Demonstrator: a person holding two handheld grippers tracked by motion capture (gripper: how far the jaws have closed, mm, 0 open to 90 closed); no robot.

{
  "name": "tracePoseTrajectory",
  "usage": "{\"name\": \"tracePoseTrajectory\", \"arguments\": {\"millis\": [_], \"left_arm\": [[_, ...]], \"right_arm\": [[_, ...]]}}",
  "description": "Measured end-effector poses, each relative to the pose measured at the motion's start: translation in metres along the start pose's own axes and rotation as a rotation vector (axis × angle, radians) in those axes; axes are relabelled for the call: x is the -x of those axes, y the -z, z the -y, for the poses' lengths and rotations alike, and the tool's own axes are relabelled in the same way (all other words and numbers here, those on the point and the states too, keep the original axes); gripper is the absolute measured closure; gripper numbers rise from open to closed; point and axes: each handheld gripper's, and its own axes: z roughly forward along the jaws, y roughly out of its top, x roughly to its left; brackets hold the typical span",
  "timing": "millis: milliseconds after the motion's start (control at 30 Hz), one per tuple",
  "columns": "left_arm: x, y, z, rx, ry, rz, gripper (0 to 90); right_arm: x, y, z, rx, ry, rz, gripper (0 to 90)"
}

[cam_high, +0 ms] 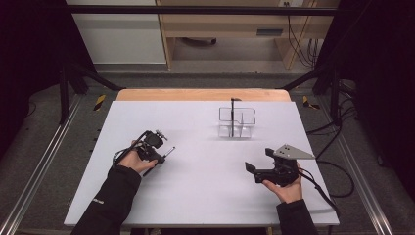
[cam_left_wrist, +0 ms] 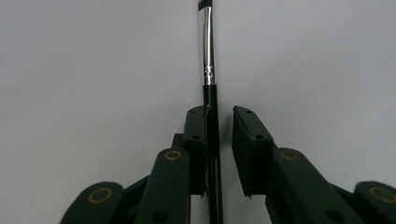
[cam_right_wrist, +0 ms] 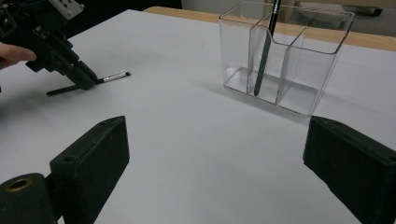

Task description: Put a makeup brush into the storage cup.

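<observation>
Left gripper (cam_left_wrist: 218, 122) jaws around the makeup brush (cam_left_wrist: 208, 60), touching one side only, not clamped. Right gripper (cam_right_wrist: 215, 163) jaws wide apart. Brush looks light, thin, slippery; grip the black handle mid-length.

The high view looks forward and down over the whole white bench (cam_high: 195, 196). The left gripper view peers closely down its jaws at the bench. The right gripper view looks low across it; it and the high view share the clear organizer (cam_right_wrist: 285, 60).
</observation>
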Motion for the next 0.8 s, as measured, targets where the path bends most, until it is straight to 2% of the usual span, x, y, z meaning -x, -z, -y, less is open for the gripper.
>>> {"name": "tracePoseTrajectory", "arguments": {"millis": [267, 700, 800], "left_arm": [[-0.0031, -0.0002, 0.0003, -0.001, 0.021, 0.007, 82.8], [0.0005, 0.0004, 0.0012, 0.007, -0.019, -0.016, 83.2], [0.0023, 0.0028, 0.0027, 0.034, -0.027, -0.026, 83.3]], "right_arm": [[0.0, 0.0002, -0.0004, 0.0, 0.0, -0.001, 7.4], [-0.0008, -0.0019, 0.0005, -0.009, -0.004, -0.008, 7.4], [-0.0013, -0.0022, 0.0007, -0.009, -0.006, -0.008, 7.4]]}}
